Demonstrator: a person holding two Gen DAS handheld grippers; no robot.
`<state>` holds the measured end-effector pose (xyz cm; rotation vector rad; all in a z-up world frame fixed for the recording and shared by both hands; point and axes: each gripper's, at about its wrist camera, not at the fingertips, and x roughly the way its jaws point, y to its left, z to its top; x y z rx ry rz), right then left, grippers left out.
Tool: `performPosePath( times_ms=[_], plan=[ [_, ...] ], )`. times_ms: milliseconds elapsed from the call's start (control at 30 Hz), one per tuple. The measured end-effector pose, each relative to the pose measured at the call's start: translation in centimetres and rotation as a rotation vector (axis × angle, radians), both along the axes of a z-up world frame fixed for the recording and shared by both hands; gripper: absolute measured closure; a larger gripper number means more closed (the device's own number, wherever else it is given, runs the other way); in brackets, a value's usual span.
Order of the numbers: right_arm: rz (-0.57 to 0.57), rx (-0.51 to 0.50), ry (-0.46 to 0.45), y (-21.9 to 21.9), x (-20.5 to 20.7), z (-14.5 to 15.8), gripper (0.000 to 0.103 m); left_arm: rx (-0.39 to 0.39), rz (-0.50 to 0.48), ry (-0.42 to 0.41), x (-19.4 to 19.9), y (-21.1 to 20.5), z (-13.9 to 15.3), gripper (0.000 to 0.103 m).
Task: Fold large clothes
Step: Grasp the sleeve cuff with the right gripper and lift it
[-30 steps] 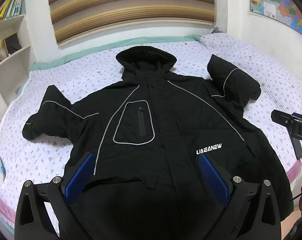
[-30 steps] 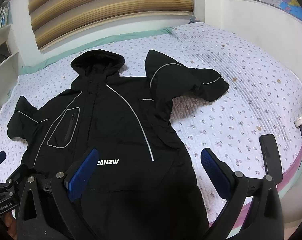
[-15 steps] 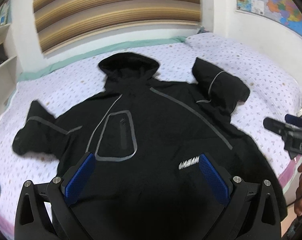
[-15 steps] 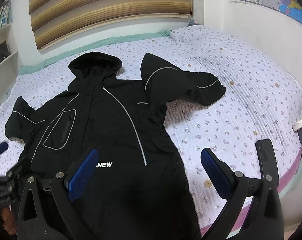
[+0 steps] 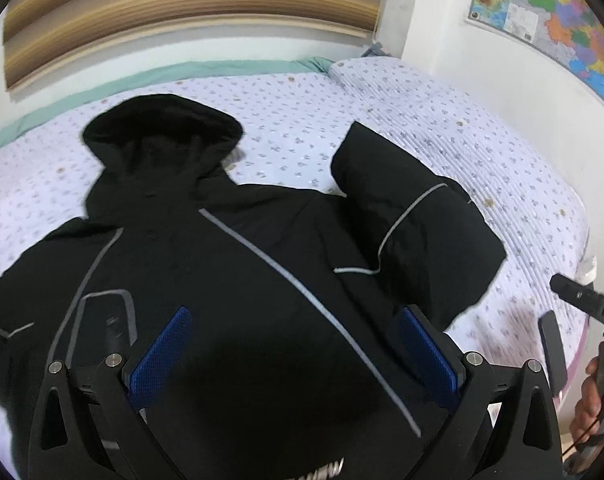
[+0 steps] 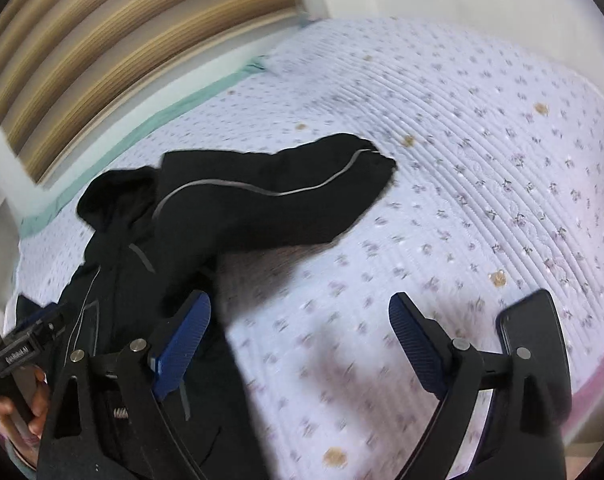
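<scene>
A large black hooded jacket (image 5: 237, 264) with grey piping lies face up on the bed, hood (image 5: 161, 132) toward the wall. Its right sleeve (image 5: 414, 216) is bent up beside the body; in the right wrist view this sleeve (image 6: 269, 200) stretches out to the right. My left gripper (image 5: 293, 356) is open and empty, low over the jacket's chest. My right gripper (image 6: 297, 340) is open and empty, over the bedspread just right of the jacket's side edge.
The bed has a lilac flowered quilt (image 6: 482, 184) with a pink front edge. A dark phone (image 6: 534, 332) lies near the bed's right front edge. A wall with a map (image 5: 550, 12) is on the right; striped blinds (image 5: 189, 12) hang behind the bed.
Both grippers have moved forward, lower and to the right over the bed. The left now sits over the jacket's chest; the right has swung toward the right sleeve. Both stay open.
</scene>
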<state>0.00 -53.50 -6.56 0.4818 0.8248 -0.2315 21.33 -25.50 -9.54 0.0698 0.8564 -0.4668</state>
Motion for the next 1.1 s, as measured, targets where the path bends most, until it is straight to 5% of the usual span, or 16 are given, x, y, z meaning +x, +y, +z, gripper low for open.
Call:
performPosePath(
  times_ms=[200, 333, 467, 667, 733, 767, 800, 867, 1033, 1100],
  plan=[
    [-0.067, 0.012, 0.002, -4.3, 3.8, -2.7, 0.015, -0.024, -0.048, 0.033, 3.5, -3.7, -4.6, 0.006],
    [-0.100, 0.048, 0.023, -7.8, 7.6, -5.8, 0.033, 0.006, -0.088, 0.165, 6.0, -5.6, -10.8, 0.046],
    [-0.145, 0.158, 0.043, -11.4, 11.1, -9.6, 0.035, -0.037, -0.086, 0.074, 5.2, -5.1, -12.5, 0.045],
    [-0.128, 0.267, -0.018, -13.1, 16.3, -13.0, 0.034, -0.105, -0.094, 0.065, 5.1, -4.2, -12.6, 0.043],
    [-0.102, 0.267, -0.043, -12.7, 17.6, -12.9, 0.052, -0.110, -0.096, 0.063, 5.2, -4.2, -12.7, 0.042],
    [-0.082, 0.263, -0.047, -12.4, 18.1, -12.6, 0.083, -0.111, -0.096, 0.063, 5.1, -4.2, -12.5, 0.042],
    [-0.073, 0.257, -0.048, -12.2, 18.2, -12.2, 0.089, -0.108, -0.095, 0.061, 5.0, -4.3, -12.4, 0.042],
    [-0.089, 0.174, -0.055, -12.0, 17.4, -10.6, 0.091, -0.087, -0.099, 0.050, 4.6, -4.6, -12.0, 0.042],
    [-0.261, -0.257, -0.060, -13.2, 11.6, -3.0, 0.092, -0.157, -0.185, -0.019, 3.0, -5.7, -7.4, 0.042],
    [-0.354, -0.301, -0.050, -15.0, 9.3, -1.4, 0.092, -0.209, -0.230, -0.007, 3.1, -6.9, -5.8, 0.041]
  ],
)
